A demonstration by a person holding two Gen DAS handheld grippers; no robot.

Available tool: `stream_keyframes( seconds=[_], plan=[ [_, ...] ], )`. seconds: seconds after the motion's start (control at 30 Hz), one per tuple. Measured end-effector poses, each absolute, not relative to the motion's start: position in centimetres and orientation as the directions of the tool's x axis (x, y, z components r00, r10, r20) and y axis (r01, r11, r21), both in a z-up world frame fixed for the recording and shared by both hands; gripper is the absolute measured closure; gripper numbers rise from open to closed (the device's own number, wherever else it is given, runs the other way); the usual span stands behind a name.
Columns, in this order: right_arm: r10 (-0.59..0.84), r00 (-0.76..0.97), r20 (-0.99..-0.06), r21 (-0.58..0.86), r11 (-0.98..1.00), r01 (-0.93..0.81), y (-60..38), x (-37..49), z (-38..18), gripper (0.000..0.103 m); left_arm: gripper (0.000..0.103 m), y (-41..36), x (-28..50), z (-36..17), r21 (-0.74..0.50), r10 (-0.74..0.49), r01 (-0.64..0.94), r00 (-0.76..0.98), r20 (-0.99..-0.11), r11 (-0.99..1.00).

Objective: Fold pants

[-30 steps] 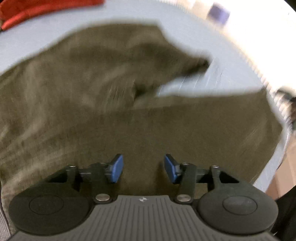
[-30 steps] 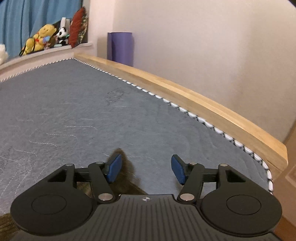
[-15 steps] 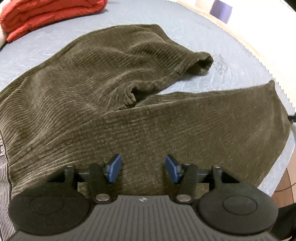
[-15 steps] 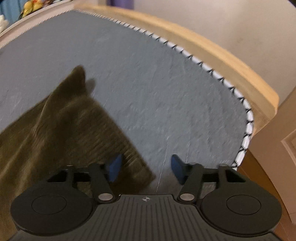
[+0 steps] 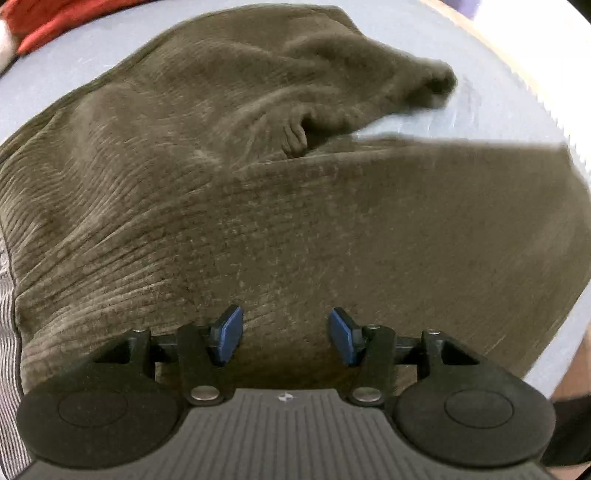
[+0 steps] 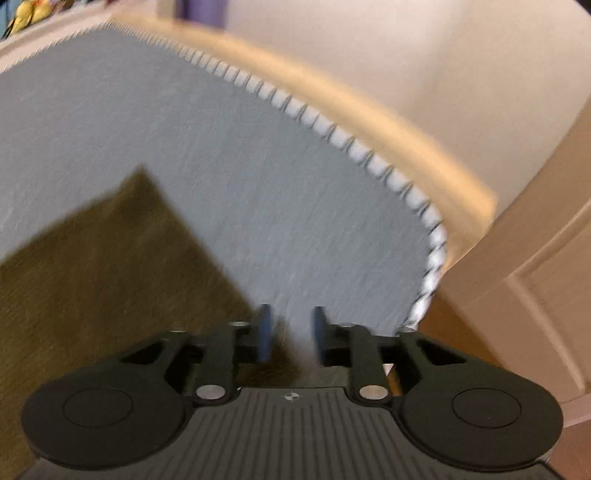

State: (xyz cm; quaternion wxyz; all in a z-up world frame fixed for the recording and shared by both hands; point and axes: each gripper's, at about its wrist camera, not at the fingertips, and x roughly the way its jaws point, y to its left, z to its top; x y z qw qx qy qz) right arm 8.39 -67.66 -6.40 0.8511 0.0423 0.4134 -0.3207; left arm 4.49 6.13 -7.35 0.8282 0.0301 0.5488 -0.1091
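Observation:
Olive-brown corduroy pants [image 5: 258,206] lie spread on the grey mattress [image 5: 491,107], one leg bunched toward the far right, the other leg stretched across the near side. My left gripper [image 5: 286,334] is open and empty, low over the near leg. In the right wrist view a leg end of the pants [image 6: 110,266] lies at the left. My right gripper [image 6: 290,338] sits at that leg's corner with its jaws partly closed, a narrow gap between them. The view is blurred; the cloth edge lies by the left pad.
A folded red cloth [image 5: 55,26] lies at the far left of the mattress. The wooden bed frame [image 6: 369,122] and the mattress's stitched edge [image 6: 424,236] run along the right. A wall and a door [image 6: 535,295] stand beyond. Striped fabric [image 5: 7,332] shows at the left edge.
My right gripper's jaws have narrowed a lot and it has moved to the leg's corner. My left gripper has dropped closer to the pants, still open.

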Motion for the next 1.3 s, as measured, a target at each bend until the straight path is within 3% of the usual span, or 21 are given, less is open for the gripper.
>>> stream_keyframes(
  seconds=[0.13, 0.3, 0.4, 0.5, 0.73, 0.83, 0.97, 1.2, 1.23, 1.3],
  plan=[
    [-0.477, 0.615, -0.627, -0.032, 0.805, 0.592, -64.3, 8.3, -1.8, 0.053, 0.044, 6.1, 4.6, -4.7, -0.119, -0.189, 0.184, 0.434, -0.881, 0.976],
    [-0.241, 0.829, -0.505, 0.191, 0.905, 0.380, -56.9, 8.7, 2.8, 0.049, 0.047, 6.2, 4.9, -2.0, -0.145, -0.200, 0.144, 0.524, -0.828, 0.979],
    [-0.089, 0.886, -0.454, 0.281, 0.930, 0.238, -51.9, 9.3, 4.1, 0.047, 0.074, 6.8, 5.8, -0.9, -0.138, -0.158, 0.079, 0.580, -0.799, 0.987],
    [0.018, 0.907, -0.421, 0.342, 0.929, 0.140, -47.3, 10.1, 4.6, 0.044, 0.085, 7.6, 6.9, -0.1, -0.174, -0.141, 0.007, 0.619, -0.772, 0.985],
    [0.248, 0.849, -0.467, 0.521, 0.853, 0.038, -40.4, 15.1, 0.3, 0.044, 0.085, 6.5, 9.3, 1.2, -0.212, -0.122, -0.063, 0.645, -0.754, 0.975],
    [0.313, 0.765, -0.562, 0.590, 0.801, 0.106, -38.2, 19.0, -4.0, 0.044, 0.085, 5.2, 9.9, 1.6, -0.224, -0.143, -0.042, 0.650, -0.747, 0.974],
    [0.378, 0.699, -0.607, 0.663, 0.726, 0.183, -36.4, 22.4, -8.3, 0.044, 0.085, 3.8, 10.3, 1.7, -0.227, -0.159, -0.021, 0.653, -0.741, 0.974],
    [0.460, 0.643, -0.612, 0.756, 0.579, 0.305, -36.8, 25.6, -14.3, 0.044, 0.085, 3.3, 11.2, 0.7, -0.222, -0.147, -0.036, 0.647, -0.748, 0.974],
    [0.455, 0.652, -0.606, 0.764, 0.562, 0.318, -36.9, 25.8, -14.6, 0.046, 0.085, 3.6, 11.2, 0.6, -0.224, -0.141, -0.046, 0.650, -0.747, 0.974],
    [0.425, 0.688, -0.589, 0.774, 0.540, 0.330, -37.1, 26.0, -14.7, 0.088, 0.085, 4.3, 11.3, 0.7, -0.229, -0.132, -0.064, 0.657, -0.742, 0.971]
  ],
)
